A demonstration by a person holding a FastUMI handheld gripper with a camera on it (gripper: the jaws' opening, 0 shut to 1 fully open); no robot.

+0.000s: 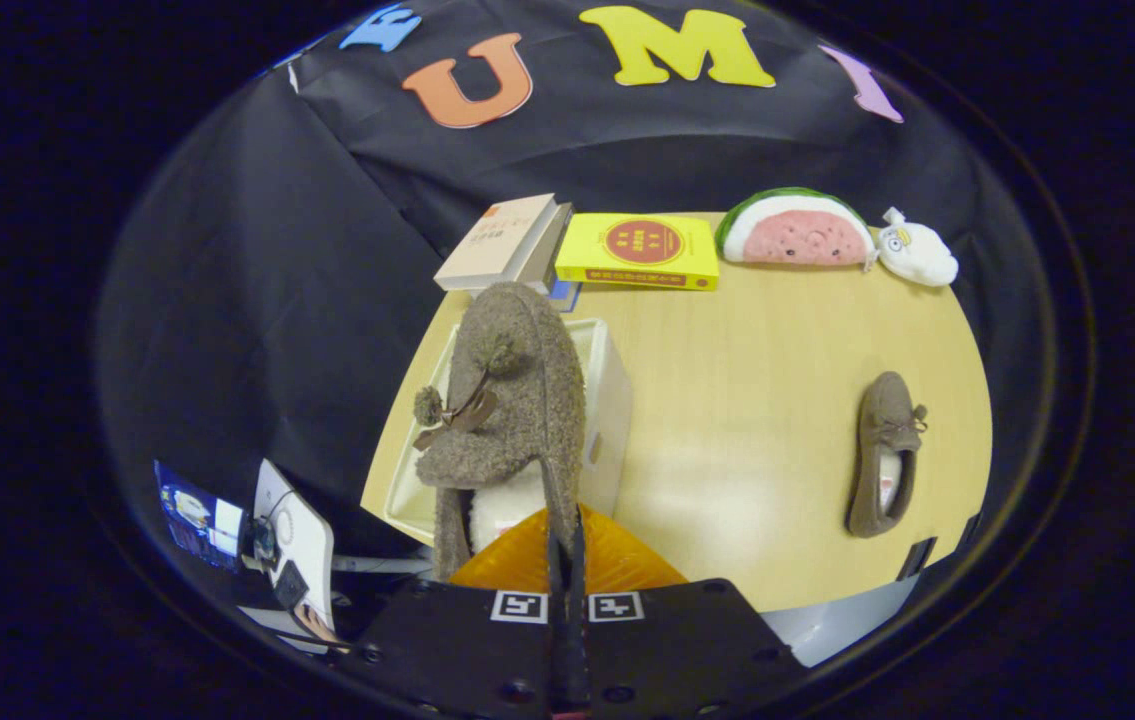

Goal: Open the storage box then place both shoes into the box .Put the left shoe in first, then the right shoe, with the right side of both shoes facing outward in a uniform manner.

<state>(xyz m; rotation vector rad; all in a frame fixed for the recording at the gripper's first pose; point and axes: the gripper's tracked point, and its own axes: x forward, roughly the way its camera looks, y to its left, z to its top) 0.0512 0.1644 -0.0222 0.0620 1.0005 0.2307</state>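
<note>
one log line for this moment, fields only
gripper: shut on shoe | shoe: lifted above open box | second shoe: on table | step: first shoe going in

Gripper point(565, 545) fingers are pinched together on the heel rim of a fuzzy brown shoe point(507, 400), which hangs over the open white storage box point(607, 400) – the shoe blocks most of the box mouth from this side. The box sits at the worktop's point(747, 400) left edge, black booth cloth just beyond it, so little room there. Far edge is crowded: books point(502, 245), a yellow book point(639, 250), watermelon plush point(795, 228), small white plush point(917, 252). Second shoe point(885, 452) lies near the right edge, well apart from the box. Bare worktop between box and that shoe – widest free lane.
</note>
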